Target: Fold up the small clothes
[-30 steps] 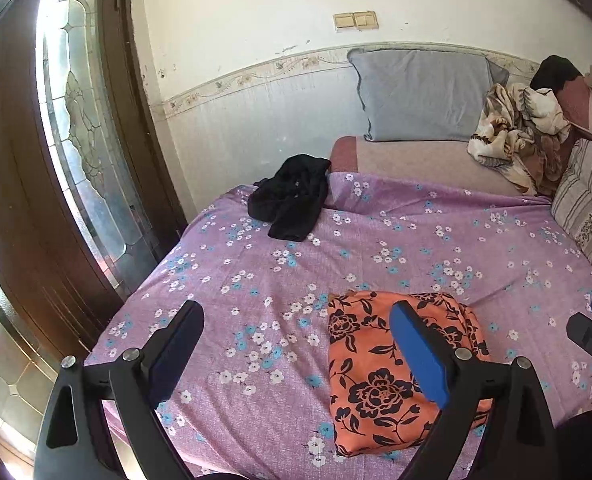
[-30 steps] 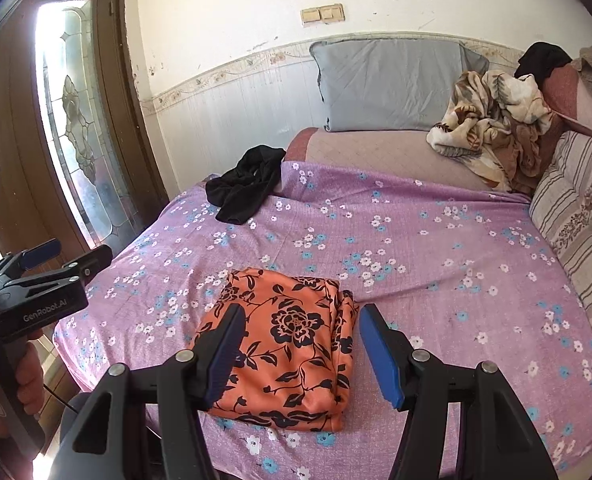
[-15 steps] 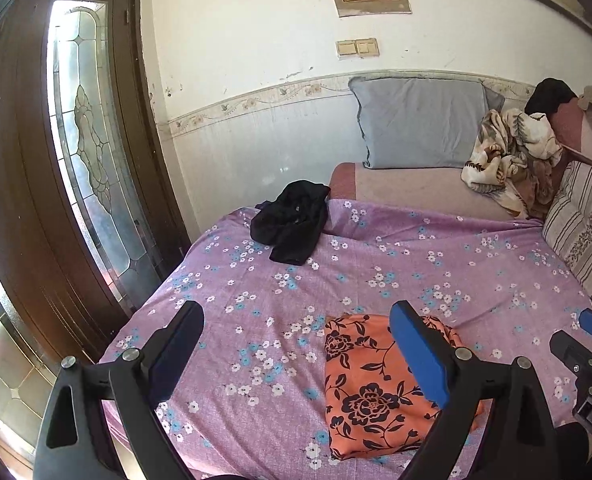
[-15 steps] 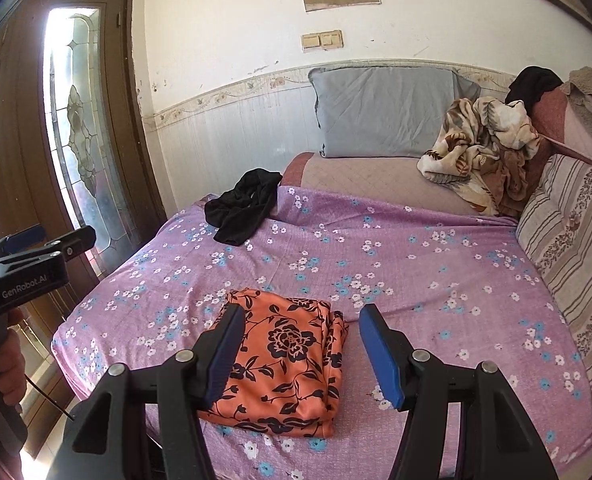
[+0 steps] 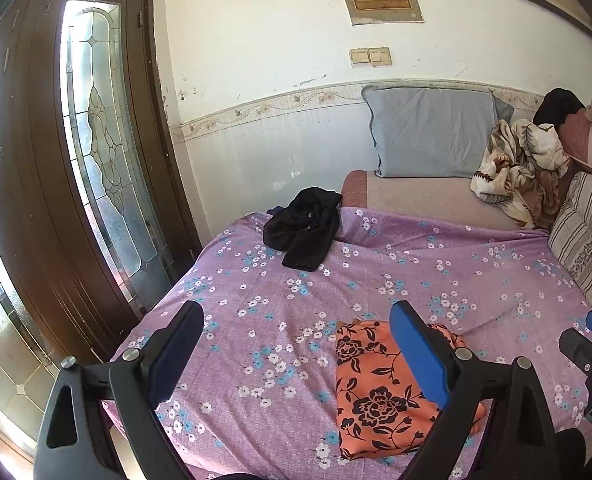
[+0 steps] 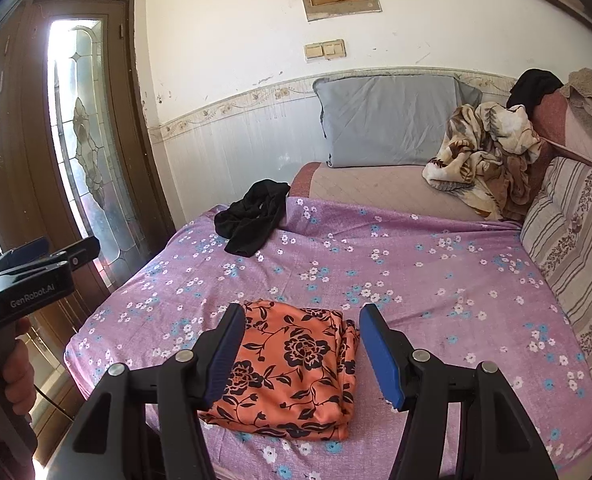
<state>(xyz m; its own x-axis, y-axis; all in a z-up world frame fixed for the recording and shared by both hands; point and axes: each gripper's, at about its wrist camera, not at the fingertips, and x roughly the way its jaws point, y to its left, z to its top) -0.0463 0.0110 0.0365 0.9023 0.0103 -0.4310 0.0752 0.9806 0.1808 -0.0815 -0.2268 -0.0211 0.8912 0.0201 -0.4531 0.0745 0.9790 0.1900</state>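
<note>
An orange garment with black flowers (image 6: 292, 368) lies folded into a rectangle near the front edge of the purple flowered bed (image 6: 435, 280); it also shows in the left wrist view (image 5: 375, 392). A crumpled black garment (image 6: 254, 216) lies at the bed's far left corner, also in the left wrist view (image 5: 305, 228). My right gripper (image 6: 299, 356) is open and empty, held above and in front of the orange garment. My left gripper (image 5: 296, 354) is open and empty, to the left of the orange garment and clear of the bed.
A grey pillow (image 6: 391, 120) leans on the wall at the back. A crumpled patterned blanket (image 6: 487, 156) lies at the back right. A striped cushion (image 6: 575, 248) lines the right side. A wooden door with glass panels (image 5: 96, 168) stands to the left of the bed.
Both grippers have pulled back and up from the bed; the orange garment looks smaller and lower in both views. It stays folded in place. Both grippers stay open.
</note>
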